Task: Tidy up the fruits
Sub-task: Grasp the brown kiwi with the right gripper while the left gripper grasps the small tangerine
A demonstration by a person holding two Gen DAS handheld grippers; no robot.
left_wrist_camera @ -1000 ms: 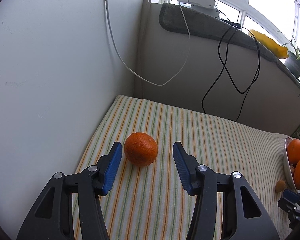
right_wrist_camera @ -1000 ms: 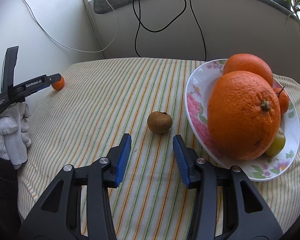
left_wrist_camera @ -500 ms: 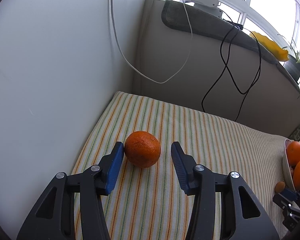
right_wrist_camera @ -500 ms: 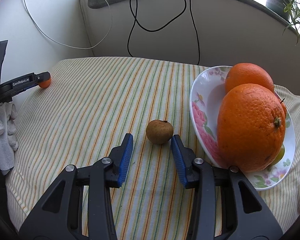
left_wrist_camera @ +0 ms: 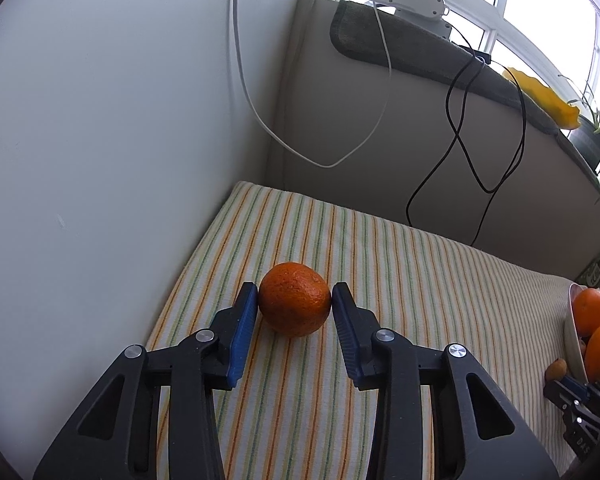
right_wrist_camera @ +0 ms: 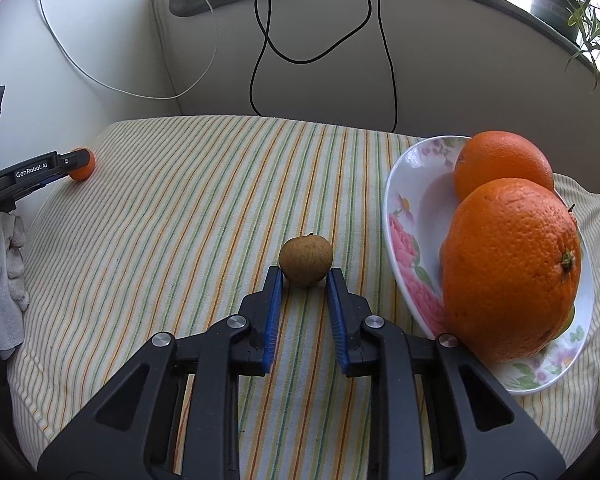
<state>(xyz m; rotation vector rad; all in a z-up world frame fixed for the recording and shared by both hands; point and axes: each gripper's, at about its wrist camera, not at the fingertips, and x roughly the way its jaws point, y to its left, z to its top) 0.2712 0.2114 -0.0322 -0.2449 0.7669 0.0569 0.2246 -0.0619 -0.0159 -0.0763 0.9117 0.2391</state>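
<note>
plate [right_wrist_camera: 410,184] with big oranges [right_wrist_camera: 508,268] – heavy, firm, already in | tangerine [left_wrist_camera: 294,305] on worktop by wall, my left hand-held gripper [left_wrist_camera: 294,312] clenched across its middle – soft skin, gentle squeeze | small brown fruit [right_wrist_camera: 306,256] beside plate, right hand-held gripper [right_wrist_camera: 303,280] pinching it, light, brittle

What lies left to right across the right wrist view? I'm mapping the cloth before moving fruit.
White glove → small orange → brown fruit → floral plate → big oranges.

A green fruit [right_wrist_camera: 571,314] and a small orange one [right_wrist_camera: 573,218] hide behind the big orange [right_wrist_camera: 512,272].
</note>
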